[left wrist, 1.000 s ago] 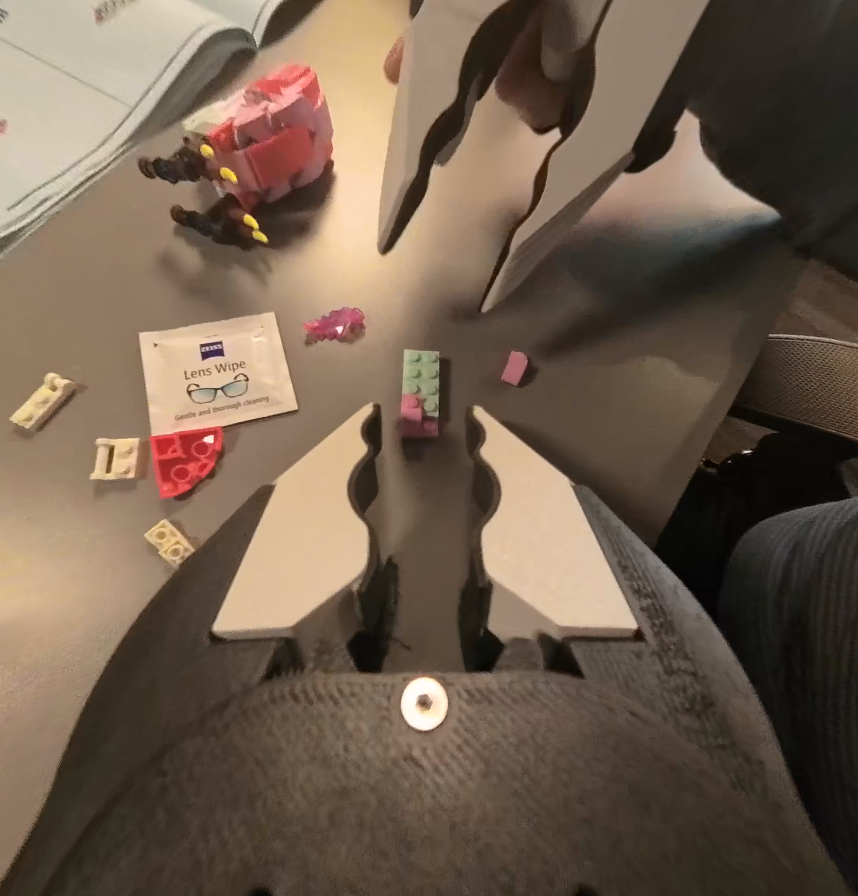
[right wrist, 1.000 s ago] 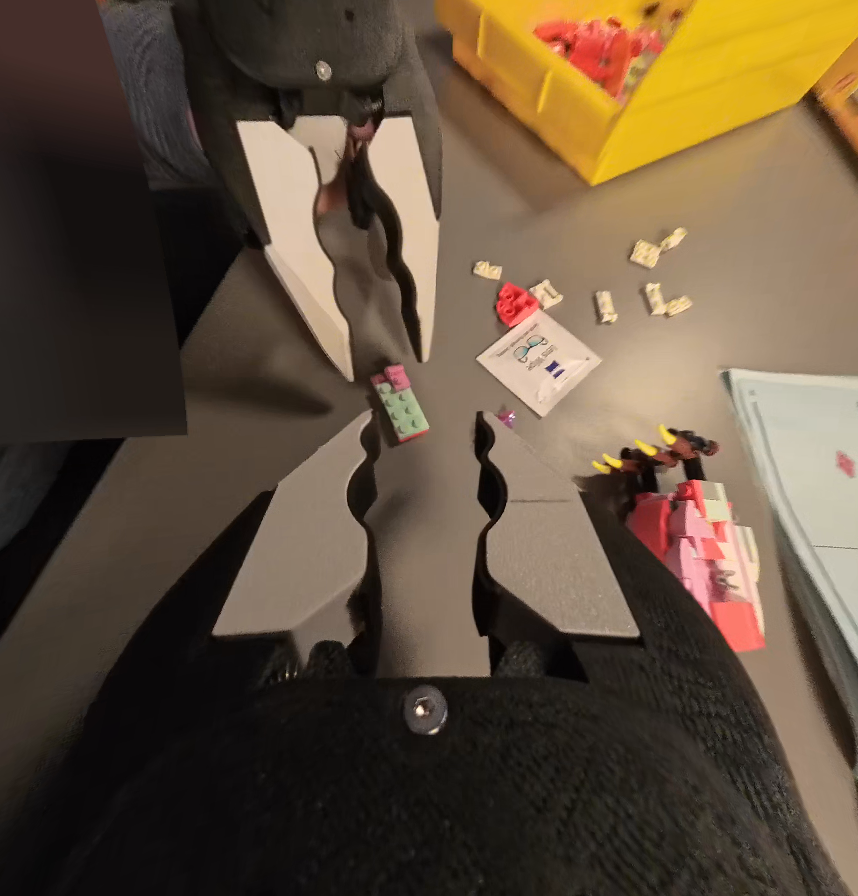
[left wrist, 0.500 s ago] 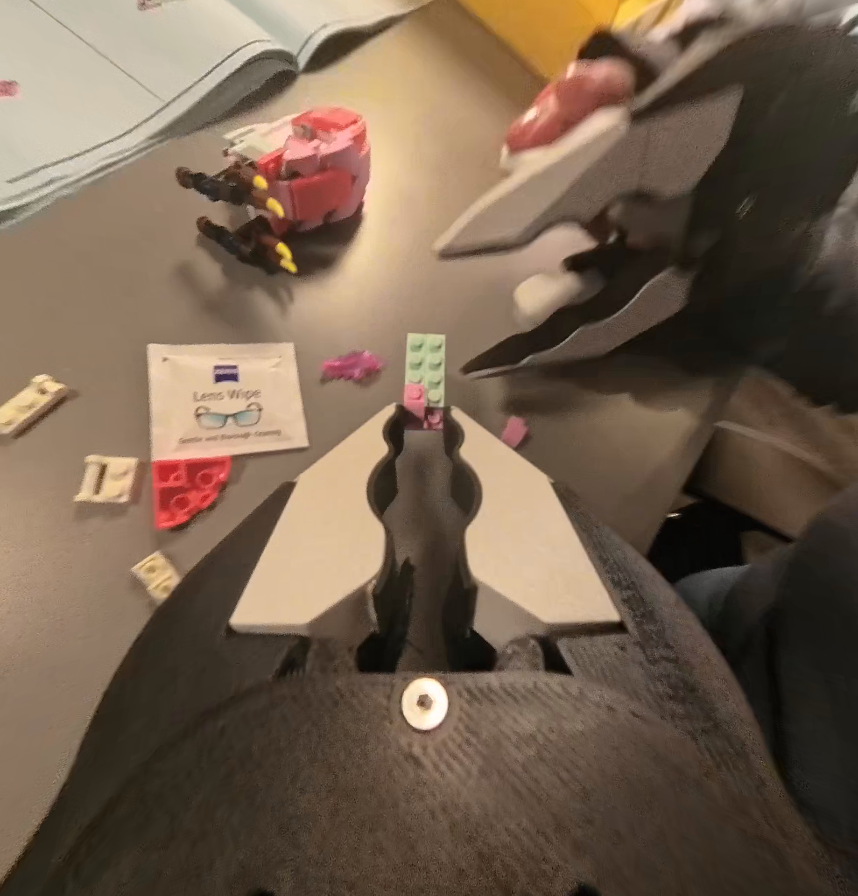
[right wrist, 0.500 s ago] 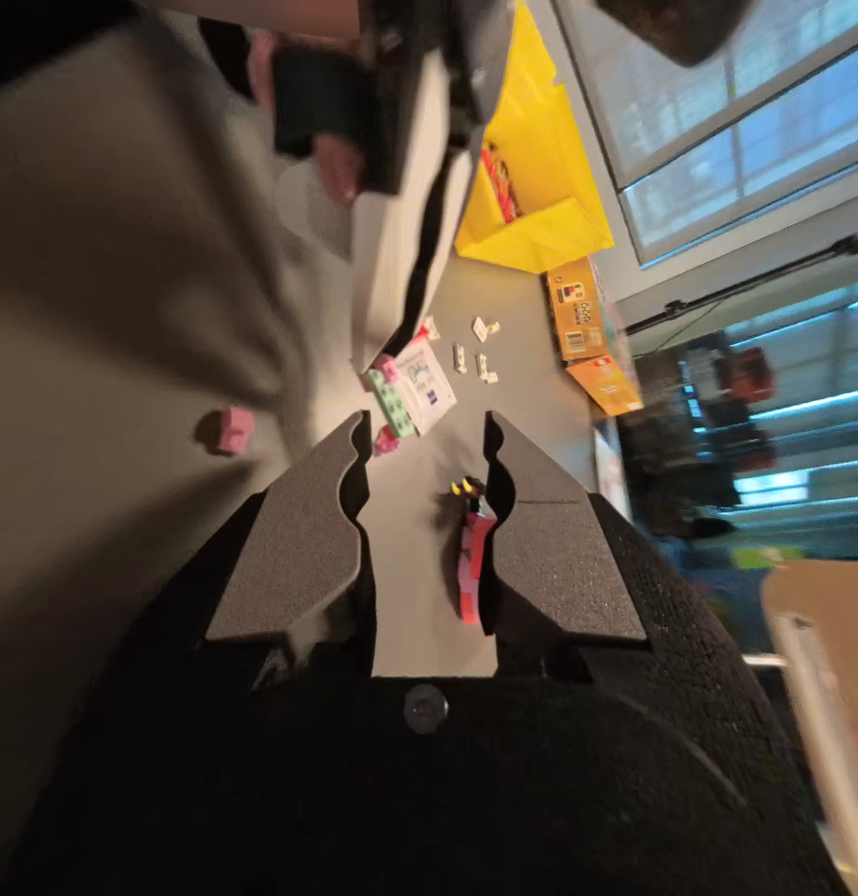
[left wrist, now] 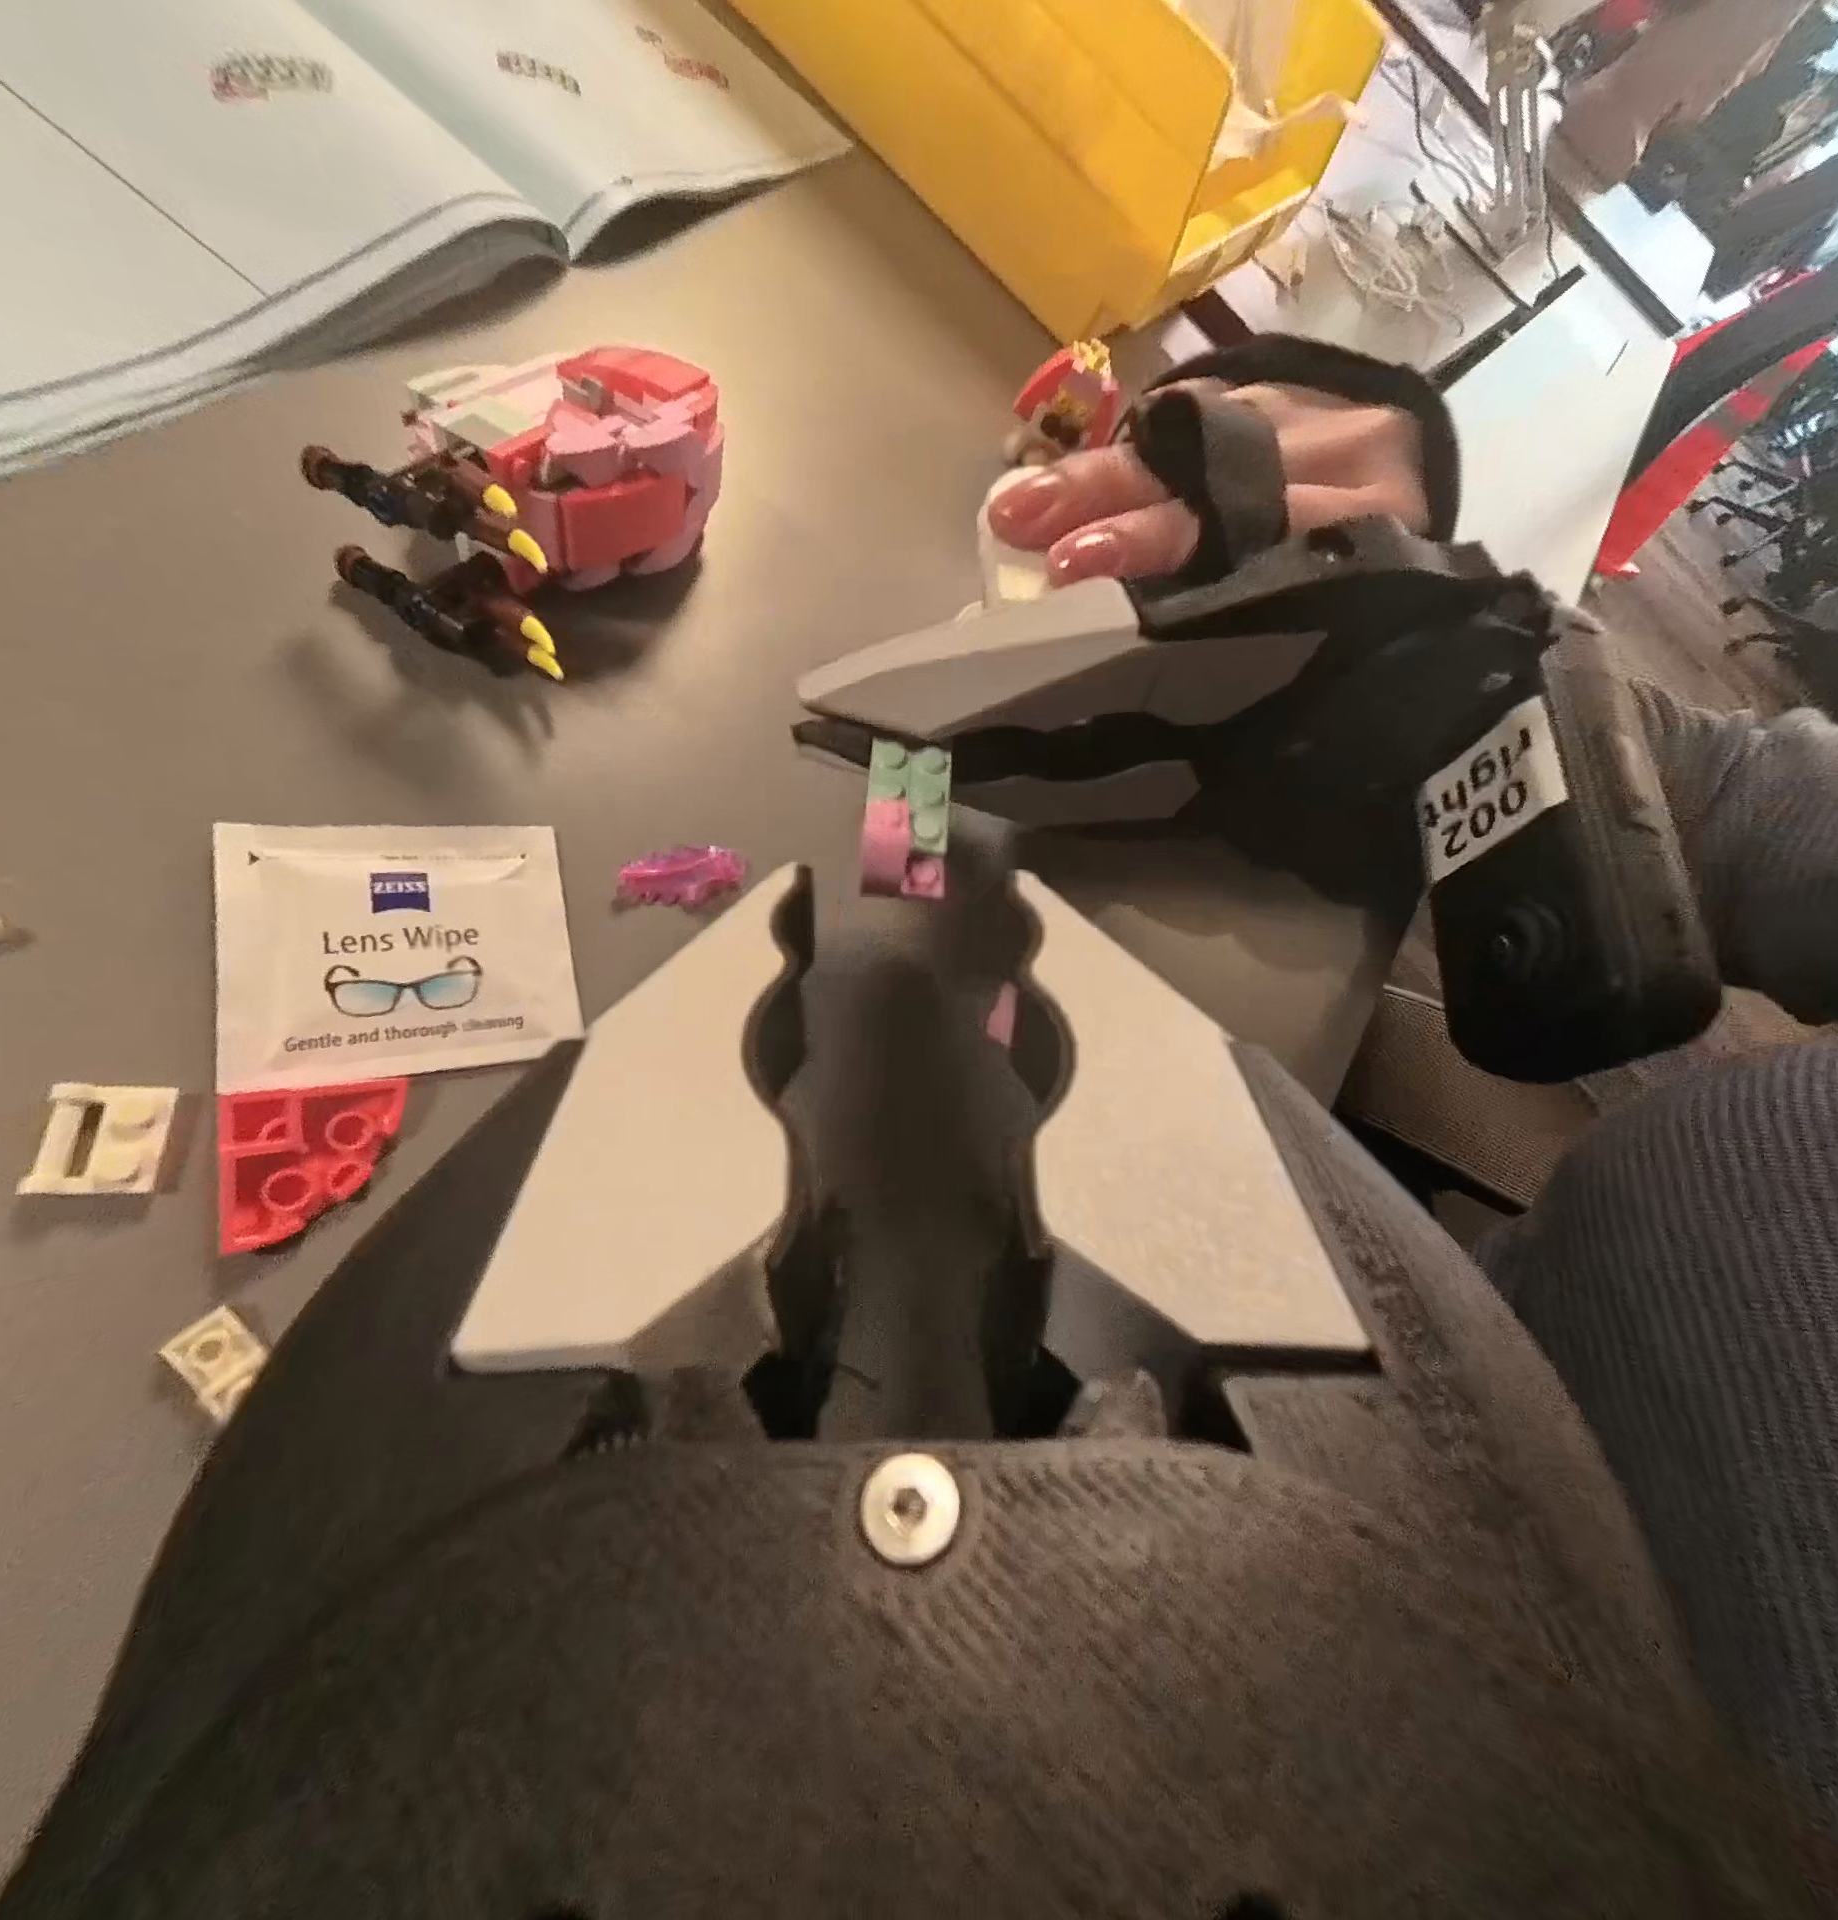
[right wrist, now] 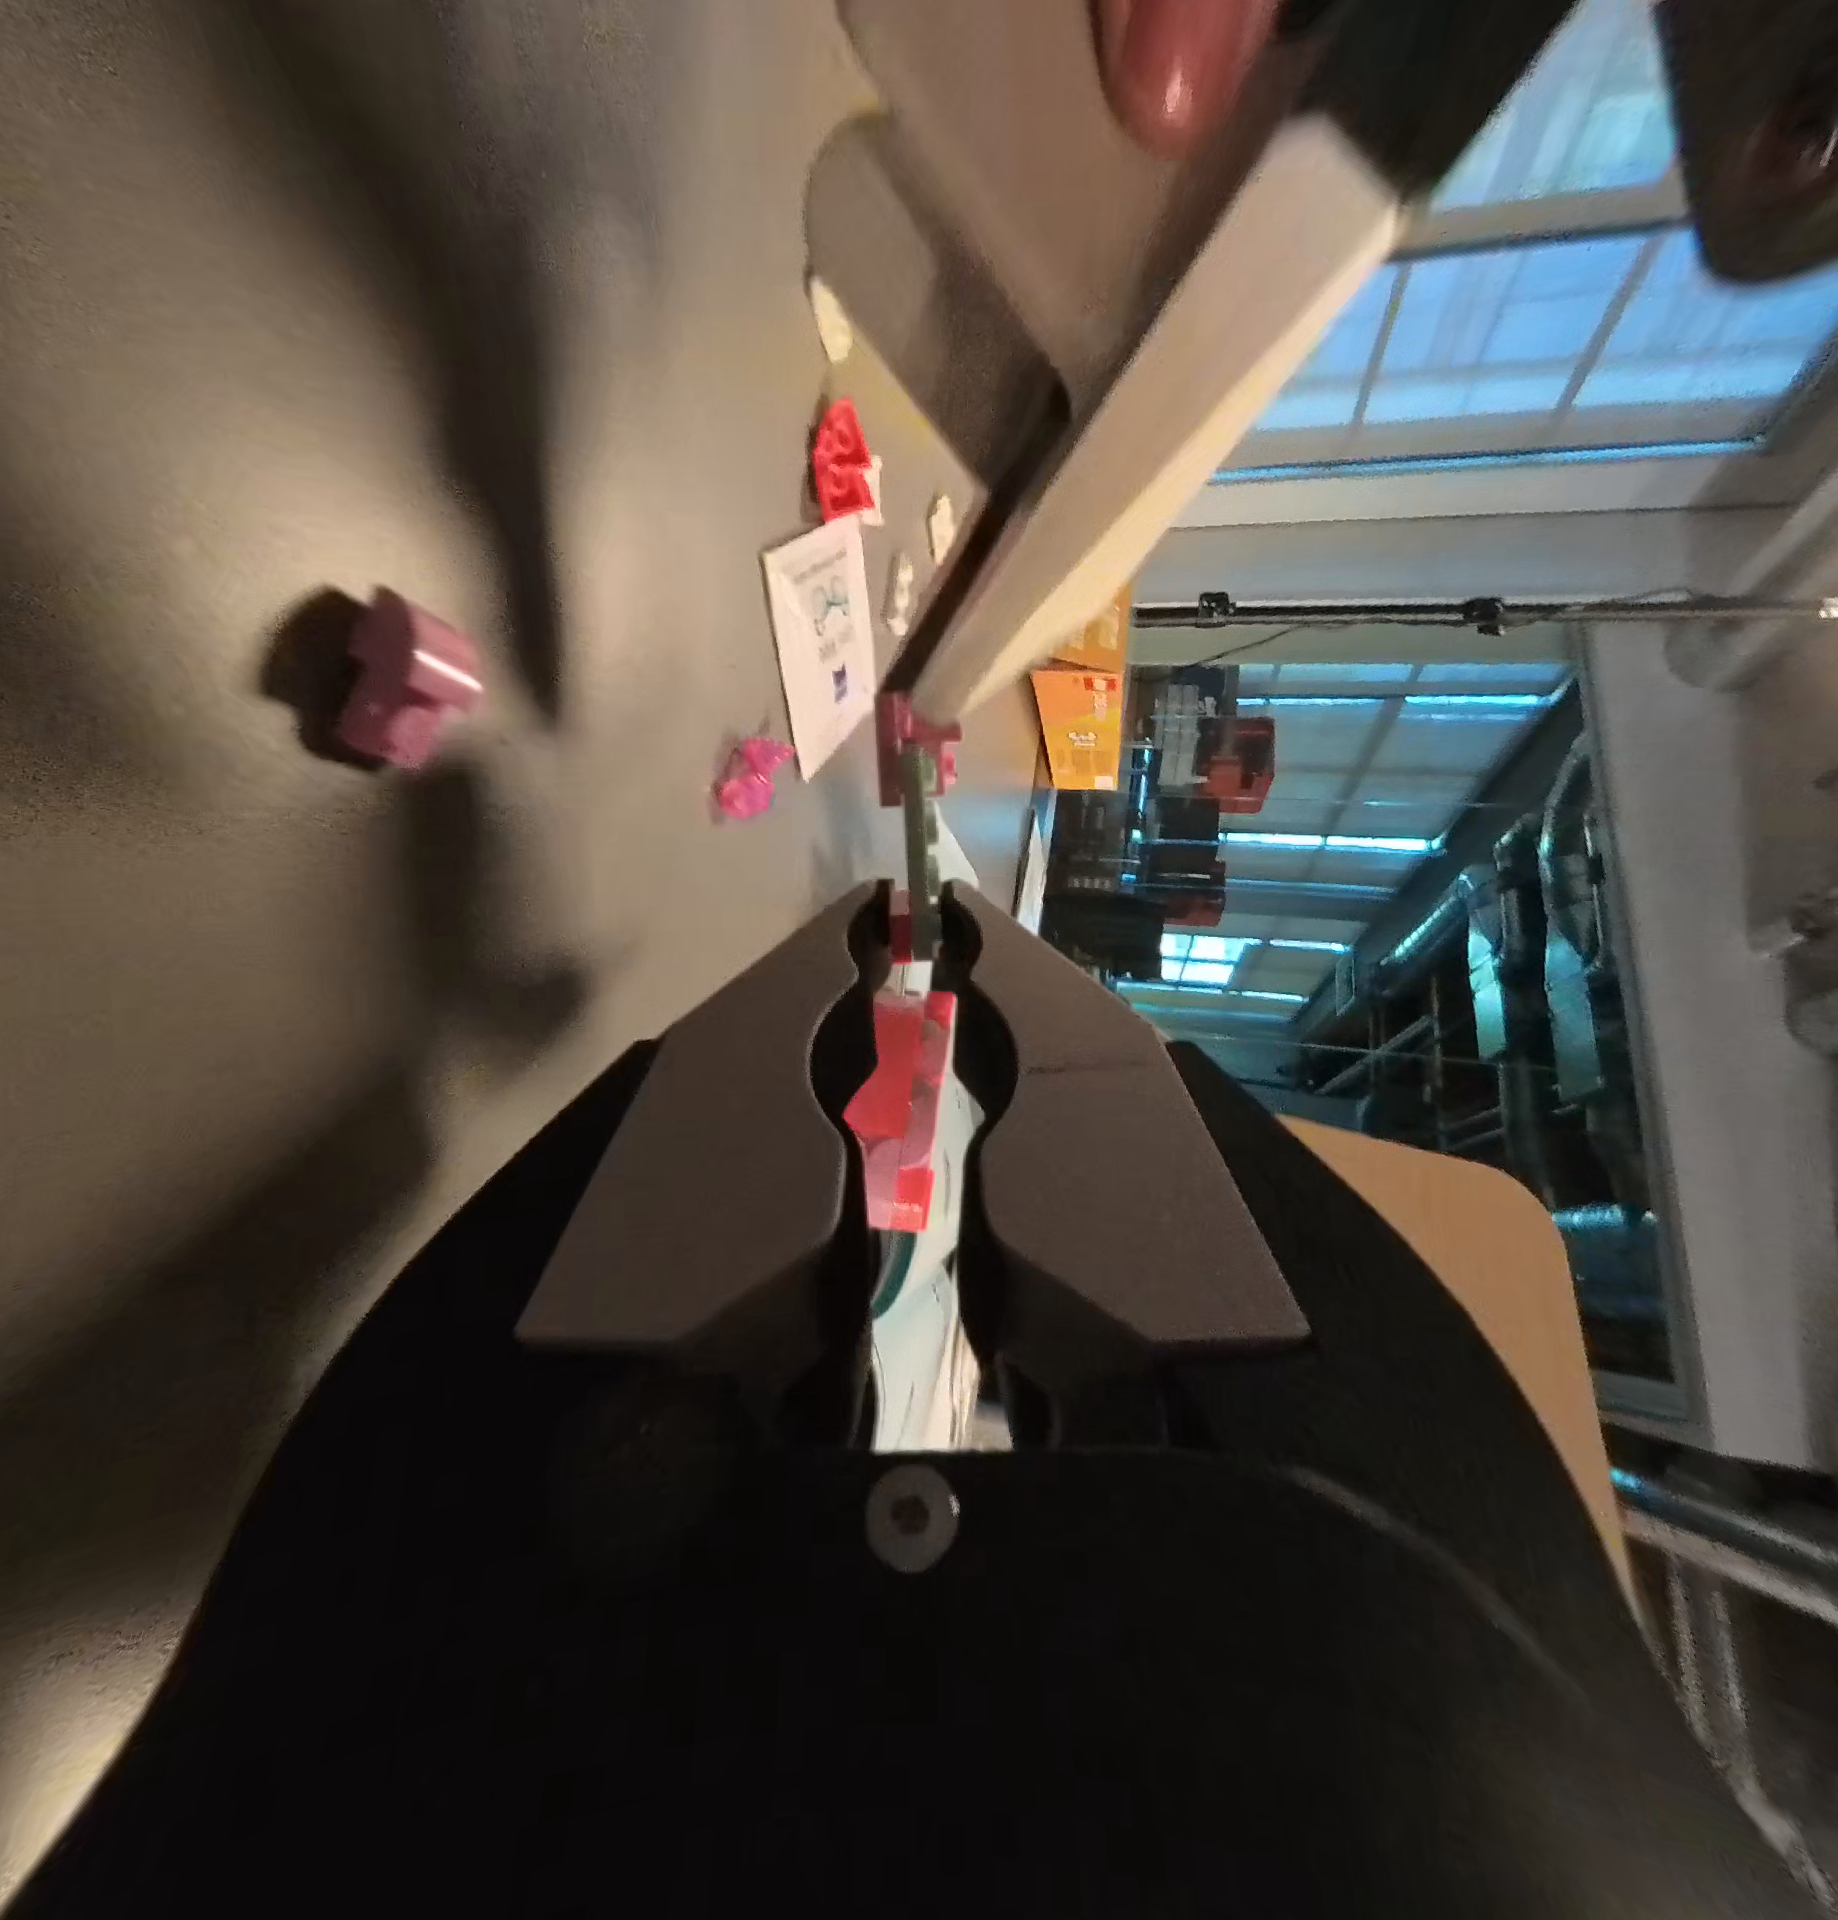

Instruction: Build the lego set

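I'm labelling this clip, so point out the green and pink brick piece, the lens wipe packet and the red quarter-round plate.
green and pink brick piece [left wrist: 910, 805], left wrist view, green studs
lens wipe packet [left wrist: 395, 945], left wrist view, centre
red quarter-round plate [left wrist: 297, 1153], left wrist view, middle

Both wrist cams close, facing; share table [left wrist: 167, 644], brick stack [left wrist: 907, 821].

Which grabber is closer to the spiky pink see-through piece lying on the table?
Left. The left gripper hangs open with one fingertip just beside the spiky pink piece. The right gripper is farther off and higher, pinching a green-and-pink brick piece.
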{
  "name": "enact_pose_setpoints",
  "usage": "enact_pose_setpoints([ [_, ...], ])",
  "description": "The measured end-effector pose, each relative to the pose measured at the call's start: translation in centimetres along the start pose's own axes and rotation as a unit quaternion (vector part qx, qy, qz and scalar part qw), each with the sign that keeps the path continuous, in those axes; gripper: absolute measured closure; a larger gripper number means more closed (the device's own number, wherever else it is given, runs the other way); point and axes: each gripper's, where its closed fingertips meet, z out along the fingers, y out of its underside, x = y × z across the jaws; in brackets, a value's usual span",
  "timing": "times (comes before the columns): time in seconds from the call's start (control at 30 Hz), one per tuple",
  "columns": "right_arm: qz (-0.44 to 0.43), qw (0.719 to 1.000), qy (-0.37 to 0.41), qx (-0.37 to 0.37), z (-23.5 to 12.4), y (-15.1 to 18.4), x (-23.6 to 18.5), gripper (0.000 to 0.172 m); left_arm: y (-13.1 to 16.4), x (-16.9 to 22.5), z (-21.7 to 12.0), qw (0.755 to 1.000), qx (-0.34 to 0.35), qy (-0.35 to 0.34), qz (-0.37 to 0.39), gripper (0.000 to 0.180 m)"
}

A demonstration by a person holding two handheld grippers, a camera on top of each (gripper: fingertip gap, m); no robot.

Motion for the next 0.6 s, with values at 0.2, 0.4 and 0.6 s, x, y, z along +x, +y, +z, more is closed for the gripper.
enact_pose_setpoints([
  [0.2,0.043,0.998,0.048,-0.028,0.0,2.4,1.7,0.167,3.8,2.0,0.6,0.991,-0.055,0.021,0.118,0.151],
  [0.4,0.043,0.997,0.051,-0.032,0.1,2.8,1.4,0.166,5.6,2.7,2.1,0.980,-0.107,0.025,0.165,0.158],
  [0.6,0.047,0.998,0.042,-0.030,0.2,2.7,1.1,0.166,5.5,2.6,2.4,0.979,-0.111,0.022,0.168,0.173],
])
